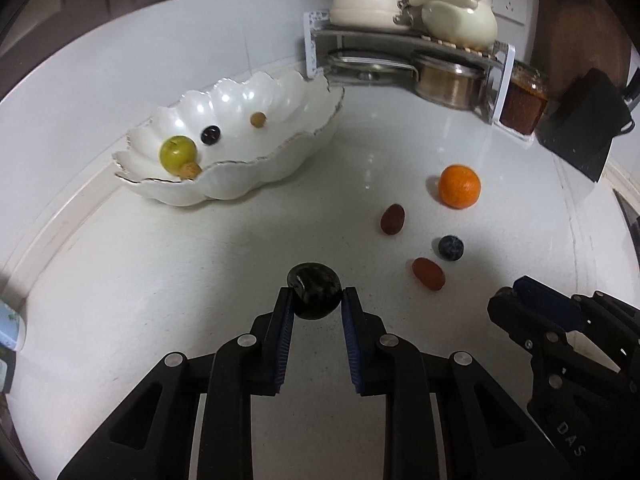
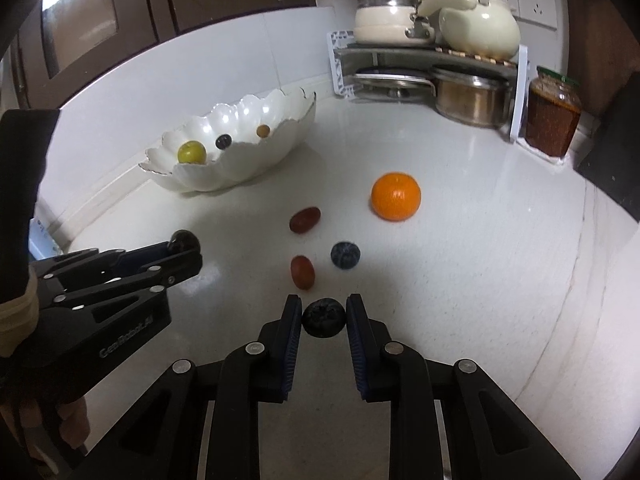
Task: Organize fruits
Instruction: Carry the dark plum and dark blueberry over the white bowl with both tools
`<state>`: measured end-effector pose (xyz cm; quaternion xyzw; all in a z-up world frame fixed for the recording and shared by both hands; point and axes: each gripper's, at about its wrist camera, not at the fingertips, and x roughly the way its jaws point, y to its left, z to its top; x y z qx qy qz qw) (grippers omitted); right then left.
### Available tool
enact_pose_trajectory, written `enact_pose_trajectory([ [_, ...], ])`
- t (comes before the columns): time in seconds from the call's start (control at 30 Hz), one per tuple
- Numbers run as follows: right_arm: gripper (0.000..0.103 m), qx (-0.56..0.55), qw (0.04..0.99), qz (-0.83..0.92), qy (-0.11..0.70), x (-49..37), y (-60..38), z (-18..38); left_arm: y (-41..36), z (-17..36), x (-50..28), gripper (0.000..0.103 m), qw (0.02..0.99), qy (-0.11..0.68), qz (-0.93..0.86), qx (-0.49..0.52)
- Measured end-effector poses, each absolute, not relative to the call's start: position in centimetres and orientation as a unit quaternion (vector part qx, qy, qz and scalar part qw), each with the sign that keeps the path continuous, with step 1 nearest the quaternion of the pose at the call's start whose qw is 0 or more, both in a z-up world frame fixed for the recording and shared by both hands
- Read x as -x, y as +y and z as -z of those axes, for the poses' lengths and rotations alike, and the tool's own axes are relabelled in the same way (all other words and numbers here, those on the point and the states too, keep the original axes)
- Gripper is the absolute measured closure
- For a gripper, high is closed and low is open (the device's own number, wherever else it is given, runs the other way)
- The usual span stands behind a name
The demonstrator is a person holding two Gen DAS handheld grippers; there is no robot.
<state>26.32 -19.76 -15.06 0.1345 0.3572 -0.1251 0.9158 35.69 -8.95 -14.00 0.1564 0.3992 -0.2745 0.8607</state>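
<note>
My left gripper (image 1: 314,296) is shut on a dark glossy grape (image 1: 314,290), held over the white counter; it also shows in the right wrist view (image 2: 185,241). My right gripper (image 2: 323,312) is shut on a blueberry (image 2: 323,317). On the counter lie an orange (image 2: 396,196), two red dates (image 2: 305,219) (image 2: 302,271) and another blueberry (image 2: 345,255). A white scalloped bowl (image 1: 256,178) at the back left holds a green fruit (image 1: 178,153), a dark grape (image 1: 210,135) and two small brown fruits (image 1: 258,120).
A metal rack (image 2: 432,56) with pots and a kettle stands at the back right, a jar of red sauce (image 2: 553,112) beside it. A dark object (image 1: 584,120) sits at the far right. A wall runs behind the bowl.
</note>
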Motion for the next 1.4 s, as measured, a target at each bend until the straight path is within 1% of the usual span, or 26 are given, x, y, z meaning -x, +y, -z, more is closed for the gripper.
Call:
enact_pose_trajectory([
  [0.63,0.079,-0.091,0.948,0.092,0.292,-26.2,-19.4,8.9,-6.4,8.5,-32.7,0.078,0.898,0.356,0.236,-0.102],
  [0.9,0.079,-0.086,0.956,0.068,0.271,-27.0,-19.3,6.8,-5.3,6.3,-32.9,0.078,0.916,0.336,0.209,-0.066],
  [1.4,0.079,-0.044,0.972,0.045,0.228,-28.8,-18.7,3.6,-4.9,3.4,-33.7,0.078,0.937,0.300,0.173,-0.050],
])
